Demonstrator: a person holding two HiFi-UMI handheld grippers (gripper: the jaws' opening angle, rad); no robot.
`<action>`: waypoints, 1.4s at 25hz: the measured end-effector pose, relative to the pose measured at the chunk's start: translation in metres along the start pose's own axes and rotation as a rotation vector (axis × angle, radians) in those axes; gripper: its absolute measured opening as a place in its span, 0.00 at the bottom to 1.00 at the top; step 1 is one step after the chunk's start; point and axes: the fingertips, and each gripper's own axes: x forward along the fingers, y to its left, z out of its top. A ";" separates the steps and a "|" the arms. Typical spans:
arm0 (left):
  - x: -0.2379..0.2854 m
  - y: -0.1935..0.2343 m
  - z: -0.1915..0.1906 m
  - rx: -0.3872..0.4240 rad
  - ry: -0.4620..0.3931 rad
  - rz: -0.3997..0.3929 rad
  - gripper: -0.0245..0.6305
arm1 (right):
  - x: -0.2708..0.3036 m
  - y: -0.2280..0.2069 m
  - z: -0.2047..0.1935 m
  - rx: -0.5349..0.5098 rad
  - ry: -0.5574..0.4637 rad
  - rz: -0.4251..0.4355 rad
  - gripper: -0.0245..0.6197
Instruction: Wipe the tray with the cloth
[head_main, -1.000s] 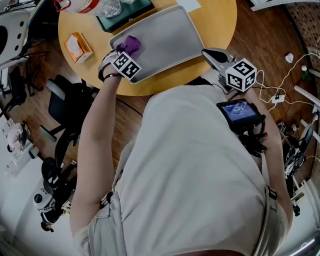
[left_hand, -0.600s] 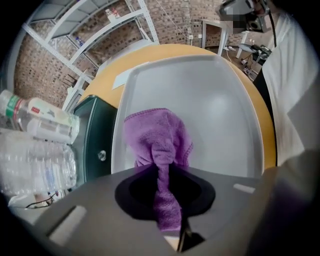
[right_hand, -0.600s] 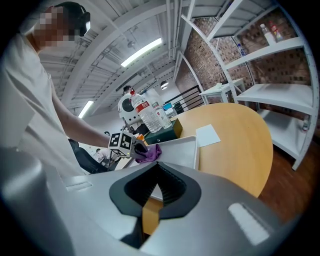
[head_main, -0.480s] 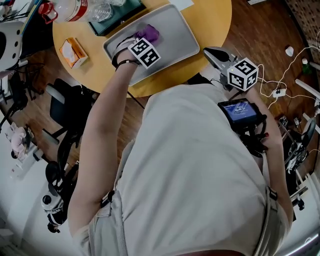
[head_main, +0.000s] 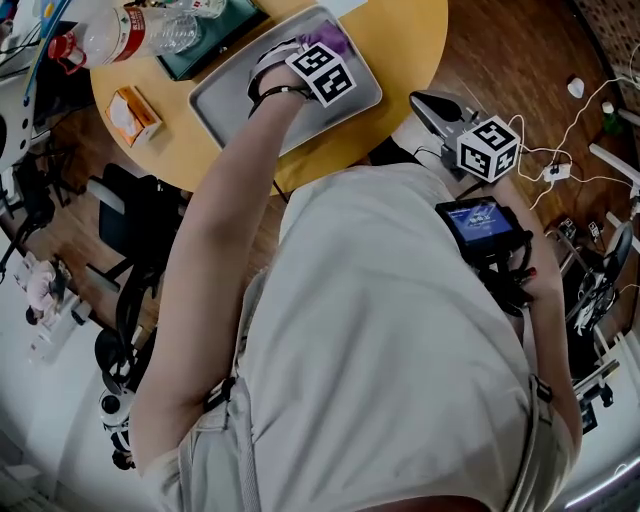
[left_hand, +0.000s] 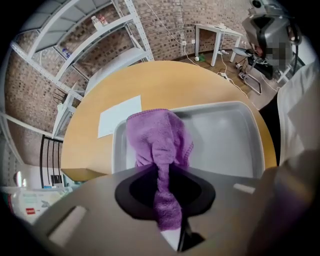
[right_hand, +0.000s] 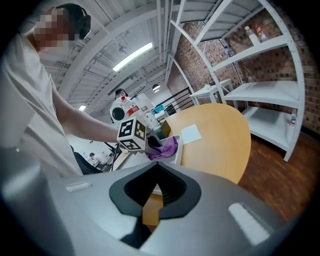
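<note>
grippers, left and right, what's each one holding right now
Left gripper: closed on the purple cloth, on the tray.
Right gripper: closed, holding nothing.

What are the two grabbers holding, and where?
The left gripper pinches the purple cloth by a bunched-up end; the rest lies on the tray. The right gripper holds nothing.

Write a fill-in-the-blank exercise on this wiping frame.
The left gripper has its jaws shut on a ____ cloth.
The cloth rests on a gray ____ on the round table.
The right gripper is held off the table with ____ between its jaws.
Missing words: purple; tray; nothing.
</note>
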 end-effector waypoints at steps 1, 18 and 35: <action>0.000 0.002 0.005 -0.001 0.000 0.000 0.12 | -0.001 -0.002 0.000 0.002 0.001 0.000 0.04; -0.008 -0.061 0.036 0.112 -0.020 -0.023 0.12 | 0.004 0.004 0.005 -0.013 0.003 0.026 0.04; -0.021 -0.070 -0.089 0.008 -0.108 0.000 0.12 | 0.029 0.045 0.011 -0.085 0.027 0.092 0.04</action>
